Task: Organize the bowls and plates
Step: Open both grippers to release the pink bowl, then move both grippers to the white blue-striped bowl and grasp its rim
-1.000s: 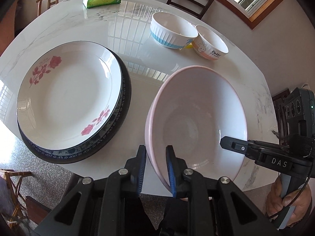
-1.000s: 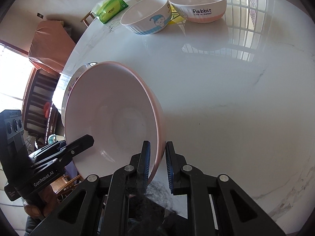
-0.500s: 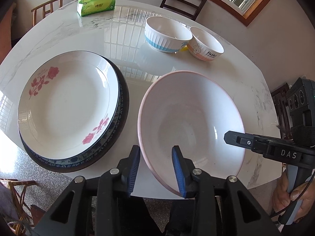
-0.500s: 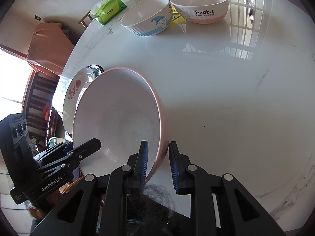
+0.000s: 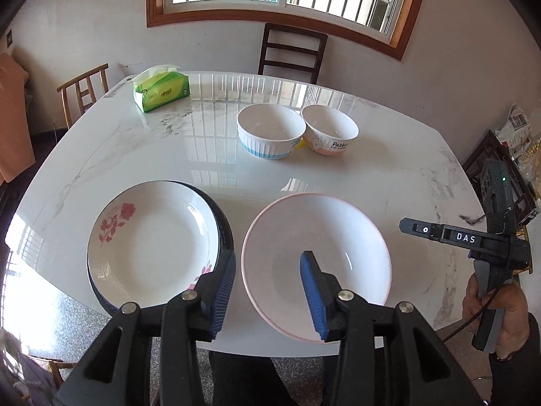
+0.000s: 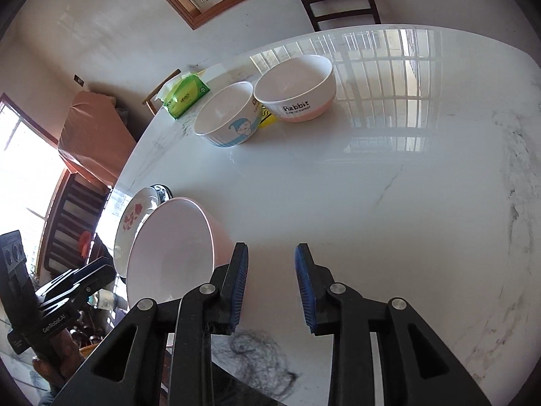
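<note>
Released since the earlier frame: pink bowl [image 5: 318,257], now on worktop [image 5: 389,176] right of stacked plates [image 5: 152,243]. Left tool [image 5: 267,291] and right tool [image 6: 270,287], jaws just opened, stand apart, empty, near bowl.

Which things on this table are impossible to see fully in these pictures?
- Dark plate, left wrist view: covered by the flowered plate; only its rim shows.
- Yellow thing, right wrist view: hidden between the two small bowls.
- Pink bowl, left wrist view: near rim partly behind the left tool.
</note>
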The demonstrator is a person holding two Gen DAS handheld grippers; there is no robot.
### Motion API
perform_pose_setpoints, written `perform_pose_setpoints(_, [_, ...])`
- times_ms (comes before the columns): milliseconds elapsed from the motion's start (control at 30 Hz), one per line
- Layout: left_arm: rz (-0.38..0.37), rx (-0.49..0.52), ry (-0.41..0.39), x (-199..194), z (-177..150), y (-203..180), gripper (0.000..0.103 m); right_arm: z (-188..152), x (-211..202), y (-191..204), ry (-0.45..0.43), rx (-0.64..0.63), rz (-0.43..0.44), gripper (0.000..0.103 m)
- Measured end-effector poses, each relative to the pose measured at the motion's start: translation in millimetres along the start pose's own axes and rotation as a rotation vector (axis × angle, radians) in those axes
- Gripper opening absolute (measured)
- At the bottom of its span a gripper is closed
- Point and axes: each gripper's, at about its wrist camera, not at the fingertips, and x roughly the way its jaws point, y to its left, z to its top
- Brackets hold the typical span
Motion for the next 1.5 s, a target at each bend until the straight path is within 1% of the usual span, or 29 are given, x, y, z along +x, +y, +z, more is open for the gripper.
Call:
perform_pose_setpoints(133, [-0.077, -0.040, 0.059, 16, 20, -1, 0.041, -1, 6, -28, 0.011, 0.065, -0.010, 0.028])
perform_pose_setpoints(300, [-0.144, -0.085, 0.147, 45, 41, -6, 0.041, -6, 14, -49, 0.028, 0.104, 0.003, 0.028])
perform_pose_setpoints(367, [-0.164, -0.109, 0.166, 55, 50, -5, 0.041, -6, 18, -56, 0.032, 0.117, 0.009, 0.028])
perform_pose_setpoints(400, [-0.166, -0.115, 0.163, 57, 54, -5, 0.041, -6, 19, -59, 0.033, 0.122, 0.011, 0.028])
perform_pose_setpoints(533, [-0.133, -0.120, 0.142, 64, 73, -4, 0.041, -3, 24, -66, 0.037, 0.139, 0.029, 0.030])
perform_pose_setpoints(633, [-0.121, -0.148, 0.145, 72, 87, 3, 0.041, 1, 26, -65, 0.036, 0.134, 0.043, 0.030])
perform_pose_setpoints(700, [-0.108, -0.149, 0.145, 77, 94, 7, 0.041, 6, 26, -64, 0.032, 0.134, 0.054, 0.030])
perform_pose_setpoints(767, [-0.086, -0.149, 0.145, 84, 104, 12, 0.041, 14, 27, -61, 0.025, 0.127, 0.067, 0.030])
perform_pose_setpoints(833, [-0.081, -0.153, 0.150, 90, 110, 17, 0.041, 23, 27, -54, 0.020, 0.123, 0.088, 0.030])
perform_pose_setpoints(900, [-0.074, -0.164, 0.152, 97, 117, 23, 0.041, 33, 28, -45, 0.026, 0.119, 0.131, 0.031])
perform_pose_setpoints(1000, [-0.065, -0.182, 0.144, 106, 129, 34, 0.041, 50, 34, -28, 0.040, 0.124, 0.200, 0.034])
perform_pose_setpoints(1067, [-0.053, -0.195, 0.141, 114, 138, 42, 0.041, 63, 38, -16, 0.049, 0.114, 0.230, 0.034])
perform_pose_setpoints(1233, [-0.037, -0.203, 0.156, 135, 156, 57, 0.041, 98, 54, 19, 0.057, 0.071, 0.232, 0.040])
perform_pose_setpoints(1300, [-0.039, -0.202, 0.160, 143, 160, 62, 0.041, 109, 63, 26, 0.068, 0.076, 0.238, 0.044])
perform_pose_setpoints(1367, [-0.036, -0.211, 0.158, 150, 163, 67, 0.041, 118, 71, 31, 0.076, 0.082, 0.239, 0.044])
perform_pose_setpoints(1433, [-0.056, -0.217, 0.163, 157, 165, 71, 0.041, 126, 79, 35, 0.083, 0.083, 0.227, 0.046])
perform_pose_setpoints(1500, [-0.062, -0.213, 0.162, 164, 166, 72, 0.041, 132, 89, 38, 0.097, 0.095, 0.230, 0.048])
